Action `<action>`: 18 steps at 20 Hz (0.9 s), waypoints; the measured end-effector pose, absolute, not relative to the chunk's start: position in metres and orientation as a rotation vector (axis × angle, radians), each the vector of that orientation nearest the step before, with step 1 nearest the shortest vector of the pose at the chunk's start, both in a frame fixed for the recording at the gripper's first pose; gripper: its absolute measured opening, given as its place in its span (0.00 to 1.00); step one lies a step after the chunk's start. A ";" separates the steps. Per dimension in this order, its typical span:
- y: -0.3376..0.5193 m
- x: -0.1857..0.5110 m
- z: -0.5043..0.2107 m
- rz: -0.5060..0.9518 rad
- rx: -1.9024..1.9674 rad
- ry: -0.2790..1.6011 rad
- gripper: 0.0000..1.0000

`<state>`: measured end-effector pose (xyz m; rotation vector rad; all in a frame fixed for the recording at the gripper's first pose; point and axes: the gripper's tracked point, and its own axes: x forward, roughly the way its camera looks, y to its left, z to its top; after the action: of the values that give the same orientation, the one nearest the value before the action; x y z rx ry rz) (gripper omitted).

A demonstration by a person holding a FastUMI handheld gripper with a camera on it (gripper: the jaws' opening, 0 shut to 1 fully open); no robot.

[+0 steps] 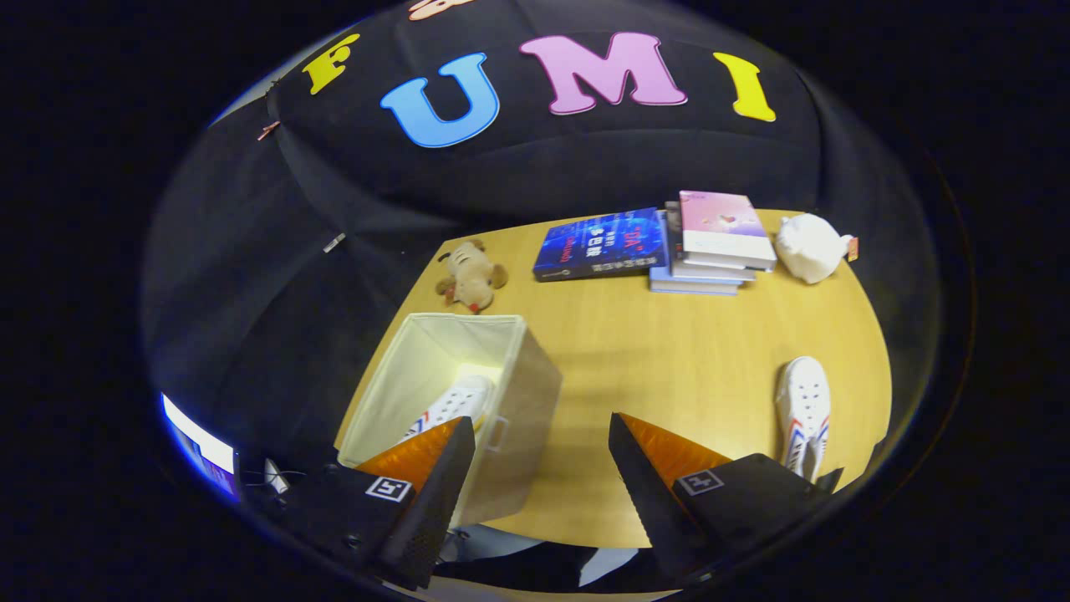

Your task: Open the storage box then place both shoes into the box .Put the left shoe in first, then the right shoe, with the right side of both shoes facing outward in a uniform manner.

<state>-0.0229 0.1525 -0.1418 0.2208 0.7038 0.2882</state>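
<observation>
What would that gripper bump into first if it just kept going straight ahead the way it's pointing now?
Probably the bare wooden table: the open gripper looks down at it, holding nothing. The box with one shoe inside sits just off to one side, the other shoe to the other. Depth is hard to judge here.

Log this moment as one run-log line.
box: open | shoe in box: placed | second shoe: on table, outside box | tongs: open, empty, above table

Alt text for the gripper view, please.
The gripper hangs open and empty above a wooden table; one white shoe lies in the open storage box, the other shoe on the table. Beyond lie books and two plush toys.
</observation>
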 end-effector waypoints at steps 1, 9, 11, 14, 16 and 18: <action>0.126 -0.024 -0.146 0.257 0.197 0.698 0.98; -0.034 -0.043 -0.198 0.073 0.078 0.758 0.99; -0.061 -0.046 -0.211 0.048 0.077 0.785 0.99; -0.104 -0.046 -0.238 0.016 0.033 0.828 0.99; -0.124 -0.046 -0.258 0.021 0.001 0.873 0.99; -0.139 -0.041 -0.276 0.037 -0.035 0.907 0.99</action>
<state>-0.0405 -0.1393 -0.2761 -0.0350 0.9069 0.0373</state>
